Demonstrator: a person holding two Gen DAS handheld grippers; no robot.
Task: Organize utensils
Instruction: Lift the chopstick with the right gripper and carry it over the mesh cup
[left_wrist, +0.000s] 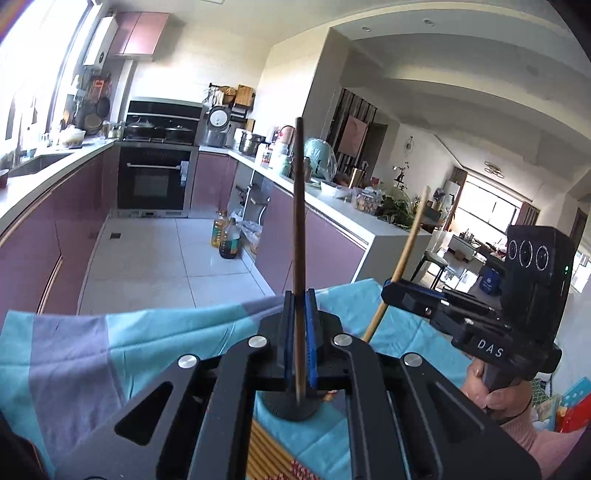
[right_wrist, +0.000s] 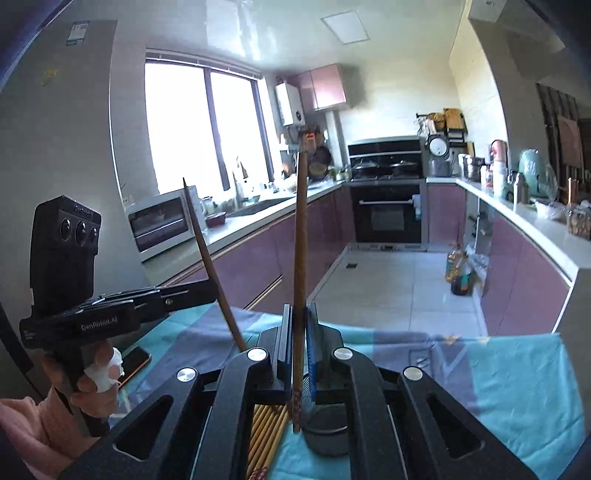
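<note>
Beyond the cloth's (left_wrist: 147, 332) far edge lay open kitchen floor (left_wrist: 155, 258). Above the cloth, the left tool (left_wrist: 299, 321) clamped a dark chopstick (left_wrist: 298, 206) upright; the right tool (right_wrist: 300, 332) clamped a brown chopstick (right_wrist: 300, 236).

chopstick pile (right_wrist: 266, 435) on cloth (right_wrist: 517, 369) | holder (right_wrist: 325, 439) right of pile

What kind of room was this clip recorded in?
A home kitchen, open to a living area: a built-in oven under a stove with pans, a sink below the window, and pink cabinets under long counters.
</note>
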